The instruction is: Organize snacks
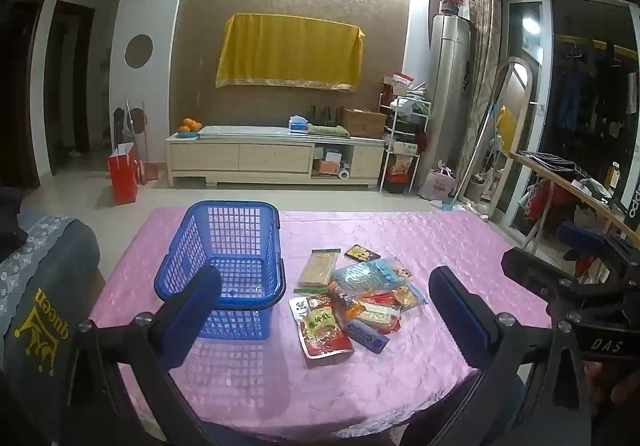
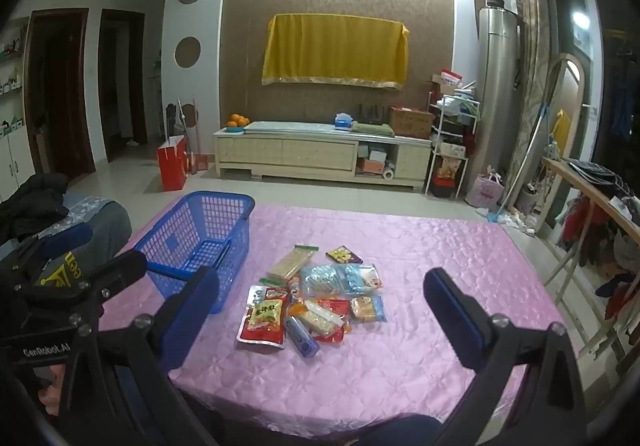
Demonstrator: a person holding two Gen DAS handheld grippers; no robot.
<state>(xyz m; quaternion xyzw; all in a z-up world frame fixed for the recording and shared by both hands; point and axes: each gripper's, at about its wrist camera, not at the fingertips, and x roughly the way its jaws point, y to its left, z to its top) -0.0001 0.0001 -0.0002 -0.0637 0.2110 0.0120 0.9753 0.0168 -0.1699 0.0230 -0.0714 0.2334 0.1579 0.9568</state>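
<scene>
An empty blue mesh basket stands on the left of a table with a pink cloth. A pile of several snack packets lies to its right, among them a red pouch at the near side and a wafer pack at the far side. My left gripper is open and empty, held above the near table edge. My right gripper is open and empty too, to the right of the left one.
A grey chair cushion sits left of the table. A wooden folding rack stands to the right. A low TV cabinet and a red bag stand across the floor.
</scene>
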